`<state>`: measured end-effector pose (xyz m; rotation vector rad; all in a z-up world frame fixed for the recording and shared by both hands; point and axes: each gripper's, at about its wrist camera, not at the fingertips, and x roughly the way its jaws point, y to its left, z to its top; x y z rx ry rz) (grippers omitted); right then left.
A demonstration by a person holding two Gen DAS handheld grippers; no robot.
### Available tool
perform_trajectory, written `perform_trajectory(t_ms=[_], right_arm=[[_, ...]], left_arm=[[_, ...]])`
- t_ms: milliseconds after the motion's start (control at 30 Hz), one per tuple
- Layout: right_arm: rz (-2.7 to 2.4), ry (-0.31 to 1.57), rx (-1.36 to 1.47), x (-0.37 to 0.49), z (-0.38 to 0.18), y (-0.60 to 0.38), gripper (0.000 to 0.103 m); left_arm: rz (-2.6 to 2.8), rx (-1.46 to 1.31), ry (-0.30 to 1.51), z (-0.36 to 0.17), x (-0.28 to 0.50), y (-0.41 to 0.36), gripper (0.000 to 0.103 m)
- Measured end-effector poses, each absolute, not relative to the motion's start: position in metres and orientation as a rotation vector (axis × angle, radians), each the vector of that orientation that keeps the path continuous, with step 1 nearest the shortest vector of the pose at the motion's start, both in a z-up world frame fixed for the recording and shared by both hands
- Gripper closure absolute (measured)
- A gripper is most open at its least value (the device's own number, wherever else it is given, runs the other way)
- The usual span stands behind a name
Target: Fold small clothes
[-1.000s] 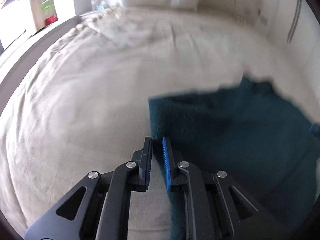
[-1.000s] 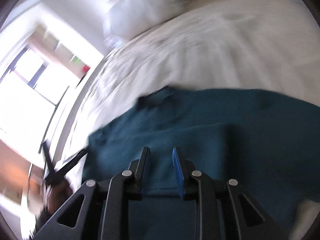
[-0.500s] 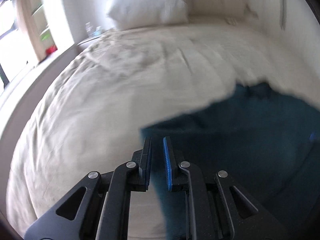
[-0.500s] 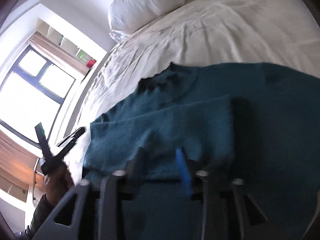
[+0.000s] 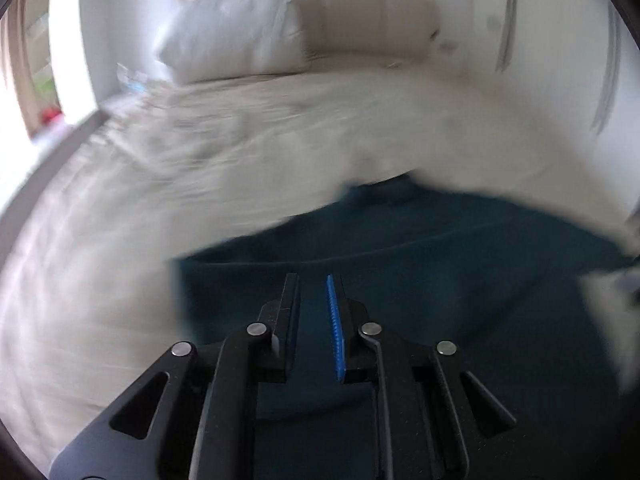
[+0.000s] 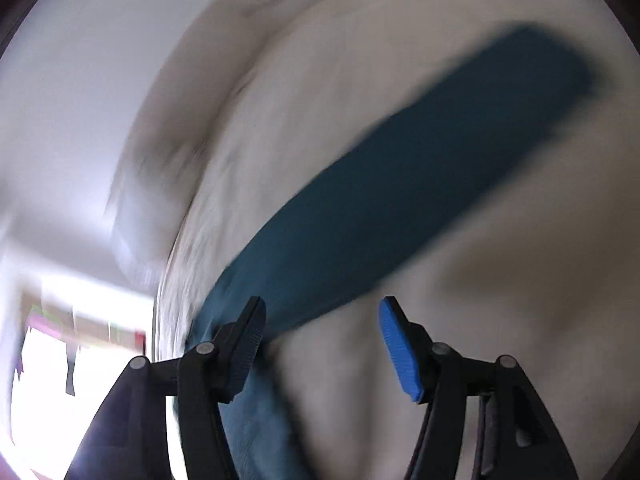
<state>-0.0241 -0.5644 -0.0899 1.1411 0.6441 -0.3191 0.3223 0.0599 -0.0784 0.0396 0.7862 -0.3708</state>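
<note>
Left gripper [image 5: 313,280] jaws near-closed w/ teal garment [image 5: 440,280] between, right gripper [image 6: 320,306] jaws wide, empty

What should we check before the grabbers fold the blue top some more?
1. Right gripper open: ok, jaws wide apart.
2. Right gripper free of cloth: ok, only bed shows between its fingers.
3. Left gripper holding the teal garment: cannot tell, narrow gap, cloth behind it.
4. Garment lying flat: cannot tell, both views blurred.
5. Pillow clear of garment: ok, far up the bed.
</note>
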Motion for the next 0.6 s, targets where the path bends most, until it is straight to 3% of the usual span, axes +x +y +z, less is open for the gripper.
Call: perform_trajectory(t_ms=[67,100,133,433,500,567,600], right_arm=[[-0.393,0.591,1.228,-0.051,-0.098,-0.592,0.04],[-0.424,0.539,1.265,-0.065,-0.101,-0.607,0.04],[-0.439,0.516,1.279,-0.069,-0.102,-0.614,0.041],[-0.49,0.407,1.339,-0.049,-0.118,-0.653,0.043],[-0.508,0.408,1.319,-0.045,-0.117,-0.657,0.051],[-0.521,0.431,1.272,-0.036,-0.112,-0.658,0.078],[-0.526,0.448,1.251,-0.029,-0.109,-0.66,0.083]], left_arm=[[-0.426,-0.02,0.793,-0.073,0.319,0.05,0.061],[-0.461,-0.063,0.795,-0.072,0.317,0.044,0.032],[-0.492,-0.103,0.797,-0.072,0.316,0.04,0.023],[-0.599,-0.313,0.873,-0.079,0.302,-0.009,0.023],[-0.589,-0.349,0.877,-0.079,0.297,-0.009,0.023],[-0.563,-0.354,0.869,-0.076,0.298,-0.005,0.023],[-0.543,-0.335,0.862,-0.072,0.296,-0.003,0.023]])
